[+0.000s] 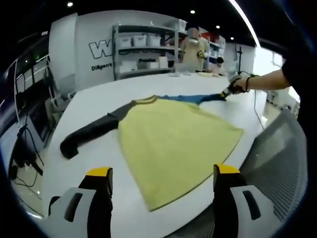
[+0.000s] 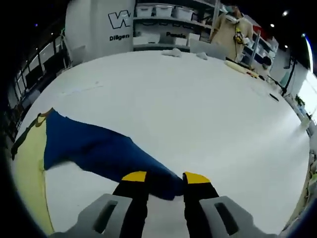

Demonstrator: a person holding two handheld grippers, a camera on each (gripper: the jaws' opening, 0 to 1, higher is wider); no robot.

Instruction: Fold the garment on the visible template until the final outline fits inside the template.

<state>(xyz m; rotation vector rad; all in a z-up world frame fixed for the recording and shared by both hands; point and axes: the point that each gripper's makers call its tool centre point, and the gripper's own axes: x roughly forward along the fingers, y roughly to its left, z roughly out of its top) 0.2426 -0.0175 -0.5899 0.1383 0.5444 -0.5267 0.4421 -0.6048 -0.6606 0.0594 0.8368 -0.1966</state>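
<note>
A long-sleeved shirt lies flat on the white table. Its body is yellow, with a dark grey sleeve stretched to the left and a blue sleeve stretched to the far right. My left gripper hovers open over the near hem, nothing between its jaws. A hand holds my right gripper at the blue sleeve's cuff. In the right gripper view the right gripper is shut on the cuff of the blue sleeve, and a strip of the yellow body lies at the left.
A grey mesh chair back stands at the table's near right edge. A person stands behind the far side by shelves with white bins. Small items lie at the far end of the table.
</note>
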